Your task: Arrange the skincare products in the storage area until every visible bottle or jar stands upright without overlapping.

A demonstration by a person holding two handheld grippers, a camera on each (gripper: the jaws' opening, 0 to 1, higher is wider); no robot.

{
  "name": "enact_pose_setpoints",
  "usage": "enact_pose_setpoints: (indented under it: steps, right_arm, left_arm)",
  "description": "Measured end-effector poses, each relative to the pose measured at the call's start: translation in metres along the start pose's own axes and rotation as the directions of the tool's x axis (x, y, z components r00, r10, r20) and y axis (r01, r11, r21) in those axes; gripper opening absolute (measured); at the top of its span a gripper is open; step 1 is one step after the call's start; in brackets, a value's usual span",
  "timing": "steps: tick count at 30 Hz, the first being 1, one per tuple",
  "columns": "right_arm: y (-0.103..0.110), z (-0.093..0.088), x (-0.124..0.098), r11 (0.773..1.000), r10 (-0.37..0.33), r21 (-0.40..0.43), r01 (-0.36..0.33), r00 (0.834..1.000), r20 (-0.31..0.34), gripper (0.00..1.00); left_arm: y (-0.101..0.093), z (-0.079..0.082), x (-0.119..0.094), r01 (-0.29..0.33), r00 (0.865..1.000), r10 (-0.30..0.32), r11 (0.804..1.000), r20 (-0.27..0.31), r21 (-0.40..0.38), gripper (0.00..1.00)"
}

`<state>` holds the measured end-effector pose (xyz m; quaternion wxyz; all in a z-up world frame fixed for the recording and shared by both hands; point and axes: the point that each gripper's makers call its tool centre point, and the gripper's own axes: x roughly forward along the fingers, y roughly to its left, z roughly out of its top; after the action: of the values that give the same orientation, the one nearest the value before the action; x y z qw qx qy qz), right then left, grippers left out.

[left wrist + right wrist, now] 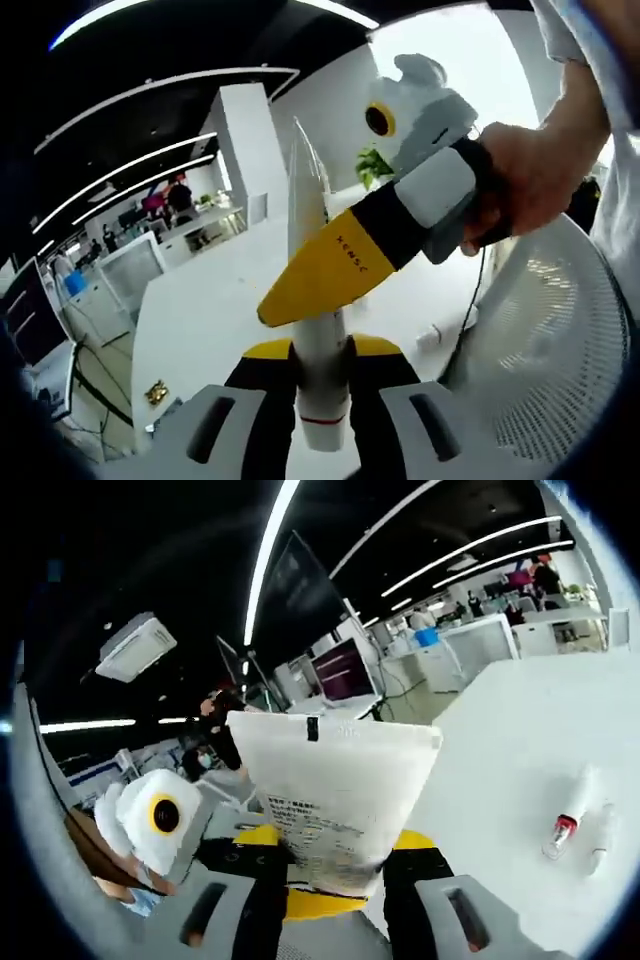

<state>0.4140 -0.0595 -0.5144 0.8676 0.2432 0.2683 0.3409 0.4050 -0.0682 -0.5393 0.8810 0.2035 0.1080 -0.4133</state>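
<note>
White tabletop (520, 750) and an open office lay behind. Both my claws were clenched on one white tube (318, 340): left gripper (320, 400) held its capped end, right gripper (330, 275) its flat crimped body (335, 780). Farther right, small bottles (575, 825) lay toppled. I judged I should release one claw before standing it upright.

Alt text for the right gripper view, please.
The right gripper clamps a flat white tube, its printed face to the camera. The left gripper meets it from the left. Two small bottles lie on the white table at right.
</note>
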Motion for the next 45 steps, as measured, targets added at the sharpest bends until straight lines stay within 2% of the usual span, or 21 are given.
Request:
enact_pose_setpoints:
  steps: [1, 3, 5, 7, 8, 10, 12, 17, 22, 25, 29, 31, 33, 36, 39, 40, 43, 45]
  right_arm:
    - [-0.003, -0.001, 0.002, 0.998, -0.017, 0.06, 0.016, 1.0, 0.011, 0.32]
    - [-0.008, -0.001, 0.005, 0.98, -0.053, 0.196, 0.042, 0.997, 0.049, 0.32]
    - [-0.013, -0.002, 0.007, 0.964, -0.092, 0.257, 0.07, 0.993, 0.073, 0.33]
    - [-0.016, -0.003, 0.007, 0.957, -0.117, 0.276, 0.092, 0.99, 0.075, 0.33]
    - [-0.018, -0.001, 0.008, 0.963, -0.128, 0.248, 0.104, 0.988, 0.082, 0.33]
    - [-0.021, 0.002, 0.008, 0.969, -0.153, 0.208, 0.13, 0.984, 0.095, 0.33]
    - [-0.019, 0.006, 0.009, 0.976, -0.131, 0.187, 0.109, 0.985, 0.112, 0.32]
    - [-0.018, 0.008, 0.001, 0.989, -0.078, 0.134, 0.061, 0.989, 0.127, 0.29]
    - [-0.015, 0.007, -0.01, 0.998, -0.038, 0.055, 0.032, 0.992, 0.12, 0.27]
    - [-0.007, 0.009, -0.016, 0.999, 0.021, -0.028, -0.018, 0.994, 0.105, 0.27]
    - [0.0, 0.012, -0.022, 0.994, 0.074, -0.083, -0.066, 0.993, 0.091, 0.27]
    - [0.001, 0.013, -0.025, 0.988, 0.093, -0.13, -0.083, 0.993, 0.075, 0.27]
    - [0.002, 0.009, -0.028, 0.974, 0.104, -0.204, -0.096, 0.994, 0.028, 0.27]
    - [0.015, 0.004, -0.034, 0.937, 0.154, -0.314, -0.155, 0.988, -0.028, 0.26]
    - [0.026, 0.001, -0.036, 0.908, 0.198, -0.365, -0.206, 0.978, -0.061, 0.26]
    - [0.033, -0.001, -0.036, 0.89, 0.231, -0.386, -0.244, 0.97, -0.081, 0.26]
    - [0.044, -0.003, -0.038, 0.862, 0.275, -0.414, -0.293, 0.956, -0.103, 0.26]
    - [0.051, -0.005, -0.04, 0.842, 0.319, -0.419, -0.339, 0.94, -0.12, 0.26]
  left_arm:
    - [0.001, -0.002, 0.001, -0.006, 1.0, 0.006, 1.0, -0.012, 0.003, 0.16]
    - [0.0, -0.007, 0.002, -0.012, 0.999, 0.012, 1.0, -0.038, -0.007, 0.16]
    - [0.0, -0.01, 0.003, -0.018, 0.998, 0.019, 0.999, -0.057, 0.026, 0.16]
    - [0.0, -0.013, 0.003, -0.022, 0.997, 0.03, 0.994, -0.076, 0.102, 0.16]
    - [-0.001, -0.014, 0.003, -0.024, 0.996, 0.033, 0.992, -0.08, 0.12, 0.16]
    - [-0.003, -0.012, 0.002, -0.013, 0.997, 0.019, 0.996, -0.076, 0.083, 0.16]
    - [-0.002, -0.008, 0.001, -0.019, 0.998, 0.023, 0.998, -0.055, 0.064, 0.16]
    - [-0.004, -0.003, 0.002, -0.013, 1.0, 0.015, 0.996, -0.02, 0.088, 0.19]
    - [-0.016, 0.002, 0.003, 0.047, 0.999, -0.05, 0.992, 0.017, 0.117, 0.22]
    - [-0.02, 0.009, 0.002, 0.08, 0.995, -0.085, 0.992, 0.048, 0.094, 0.24]
    - [-0.025, 0.016, 0.0, 0.109, 0.989, -0.116, 0.991, 0.087, 0.078, 0.26]
    - [-0.033, 0.016, 0.0, 0.164, 0.981, -0.168, 0.985, 0.093, 0.044, 0.27]
    - [-0.042, 0.016, 0.0, 0.224, 0.971, -0.223, 0.975, 0.091, 0.001, 0.28]
    - [-0.047, 0.017, -0.002, 0.271, 0.96, -0.265, 0.96, 0.094, -0.063, 0.29]
    - [-0.05, 0.019, -0.004, 0.305, 0.95, -0.295, 0.946, 0.101, -0.112, 0.33]
    - [-0.05, 0.02, -0.004, 0.313, 0.948, -0.301, 0.943, 0.108, -0.116, 0.36]
    - [-0.051, 0.023, -0.005, 0.334, 0.941, -0.317, 0.929, 0.122, -0.159, 0.44]
    - [-0.053, 0.023, -0.006, 0.362, 0.931, -0.342, 0.911, 0.127, -0.197, 0.47]
